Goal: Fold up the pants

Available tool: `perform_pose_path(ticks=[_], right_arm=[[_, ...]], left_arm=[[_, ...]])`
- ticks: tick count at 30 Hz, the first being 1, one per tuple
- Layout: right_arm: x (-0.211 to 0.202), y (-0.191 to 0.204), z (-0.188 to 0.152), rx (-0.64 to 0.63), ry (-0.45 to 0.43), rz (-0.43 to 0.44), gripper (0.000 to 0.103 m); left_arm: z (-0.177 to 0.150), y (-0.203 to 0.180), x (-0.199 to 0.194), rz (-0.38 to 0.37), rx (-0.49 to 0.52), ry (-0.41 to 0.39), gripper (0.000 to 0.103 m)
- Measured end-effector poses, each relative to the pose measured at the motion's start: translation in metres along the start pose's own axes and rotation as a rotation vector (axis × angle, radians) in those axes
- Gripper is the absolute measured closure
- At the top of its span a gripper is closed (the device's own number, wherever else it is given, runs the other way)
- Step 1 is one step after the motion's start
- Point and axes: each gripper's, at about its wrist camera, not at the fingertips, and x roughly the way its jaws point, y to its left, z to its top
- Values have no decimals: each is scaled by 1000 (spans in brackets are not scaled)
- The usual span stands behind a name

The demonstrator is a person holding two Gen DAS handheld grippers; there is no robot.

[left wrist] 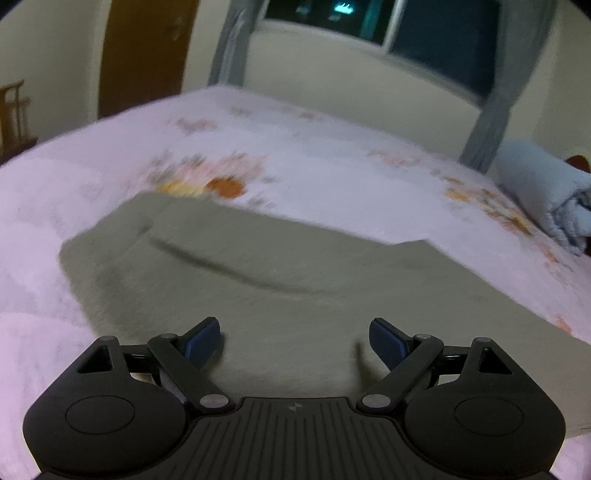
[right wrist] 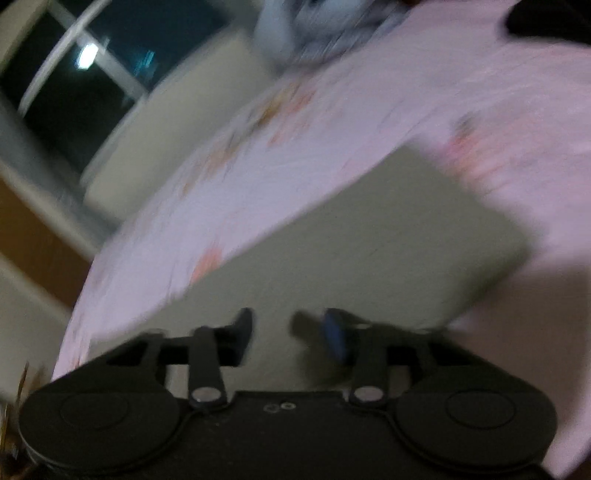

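Grey-green pants (left wrist: 280,280) lie flat on a pink floral bed sheet (left wrist: 314,147), with a long crease across the cloth. My left gripper (left wrist: 295,339) is open and empty just above the near part of the pants, its blue pads wide apart. In the blurred, tilted right wrist view the pants (right wrist: 369,236) show as a flat rectangle on the sheet (right wrist: 332,110). My right gripper (right wrist: 288,332) is open over their near edge and holds nothing.
A rolled pale blue blanket (left wrist: 546,192) lies at the bed's right end and also shows in the right wrist view (right wrist: 314,29). A wall with a dark window (left wrist: 424,33), grey curtains (left wrist: 495,103) and a brown door (left wrist: 144,51) stands behind the bed.
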Motion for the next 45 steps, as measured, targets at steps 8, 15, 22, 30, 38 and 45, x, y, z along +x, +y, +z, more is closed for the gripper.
perform_pose_path(ticks=[8,15,22,30,38,45], right_arm=[[-38,-79,-14,366,-122,6,66],[-15,-93,-3,402,-121,42,74],[-20,-116,-23,522,-165,124,88],[-7,-92,-14,395,-130,60,94],[-8,-83,-11,344,-153,48,100],[-10,-81,-11,304,-149,40,100]], left_arm=[[-19,-55,1,-43,64,49,14],[-31,-78,2,-62,78,78,12],[-33,-80,5,-59,86,75,11],[-53,-105,7,118,299,92,4],[-74,-249,-25,-113,182,13,4],[-123,-334,1,-28,266,119,4]])
